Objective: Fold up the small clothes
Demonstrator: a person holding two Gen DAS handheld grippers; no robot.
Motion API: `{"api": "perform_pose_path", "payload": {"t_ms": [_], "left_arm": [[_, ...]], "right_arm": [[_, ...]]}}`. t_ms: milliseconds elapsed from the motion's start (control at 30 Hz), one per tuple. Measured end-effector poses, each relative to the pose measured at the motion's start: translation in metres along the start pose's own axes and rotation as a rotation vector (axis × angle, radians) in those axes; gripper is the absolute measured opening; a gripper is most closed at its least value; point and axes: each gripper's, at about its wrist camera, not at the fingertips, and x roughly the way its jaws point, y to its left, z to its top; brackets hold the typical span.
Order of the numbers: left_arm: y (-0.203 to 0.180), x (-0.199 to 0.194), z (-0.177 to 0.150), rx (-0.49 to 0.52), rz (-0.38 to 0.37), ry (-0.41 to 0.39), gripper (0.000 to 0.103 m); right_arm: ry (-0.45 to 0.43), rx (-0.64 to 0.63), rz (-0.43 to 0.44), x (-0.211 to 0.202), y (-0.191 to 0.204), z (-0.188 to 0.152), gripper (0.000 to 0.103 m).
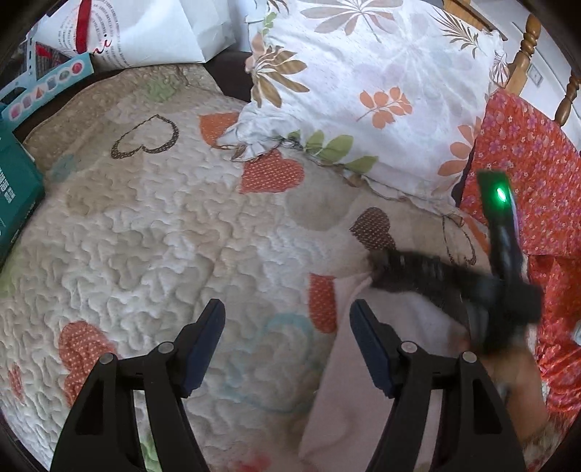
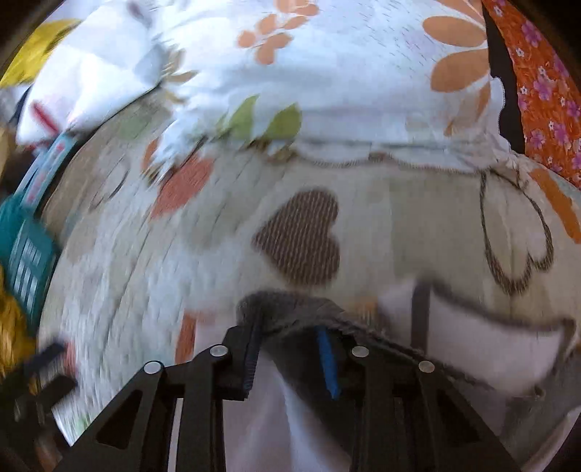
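– Garment (image 1: 363, 381) first: where?
– Spread on quilt (image 1: 163, 236), toward the near right corner, pale pink with a grey trim. Reaches under the left gripper's right finger.
– Right gripper (image 2: 287, 337)?
– Narrowed, pinching the grey trim, cloth bunched between both pads. Probably gripped at that edge so as to carry it across for a fold.
– And left gripper (image 1: 287, 308)?
– Spread wide, holding nothing, hovering above the quilt just beside the garment's left edge. Seems kept there to catch or pin the other side.
– Why so near the corner?
– Likely for room: pillow (image 1: 363, 72) fills the far edge, orange flowered cloth (image 1: 526, 152) covers the right edge.
– Any containers?
– Three, off the far left corner: teal box (image 1: 14, 188), pale blue box (image 1: 43, 87) with printed shapes, white paper bag (image 1: 163, 32).
– Contents?
– Cannot tell. Boxes appear closed; bag mouth out of view.
– Blur?
– Heavy in the right wrist view; fine detail of the trim unreadable.
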Motion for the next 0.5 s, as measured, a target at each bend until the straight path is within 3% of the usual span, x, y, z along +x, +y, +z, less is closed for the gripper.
{"api": "perform_pose_path", "payload": {"t_ms": [100,200,267,367,467,500], "left_arm": [[0.004,-0.001,-0.001,-0.012,-0.017,0.012,0.07],[0.0,-0.004,-0.004,-0.007,-0.042,0.024,0.07],[-0.007,-0.003,-0.009,0.003,-0.065,0.041,0.07],[-0.023,0.0,-0.022,0.036,-0.11,0.085,0.07],[-0.039,0.008,-0.04,0.071,-0.156,0.142,0.07],[-0.045,0.012,-0.047,0.086,-0.159,0.164,0.07]], "right_arm": [[-0.016,0.083,-0.04,-0.003,-0.006,0.012,0.033],[-0.067,0.079,-0.037,-0.04,-0.011,0.001,0.049],[-0.09,0.05,-0.077,-0.066,-0.018,-0.013,0.052],[-0.063,0.019,-0.114,-0.095,-0.038,-0.052,0.053],[-0.013,0.057,-0.154,-0.11,-0.085,-0.093,0.054],[-0.002,0.095,-0.167,-0.114,-0.109,-0.107,0.061]]}}
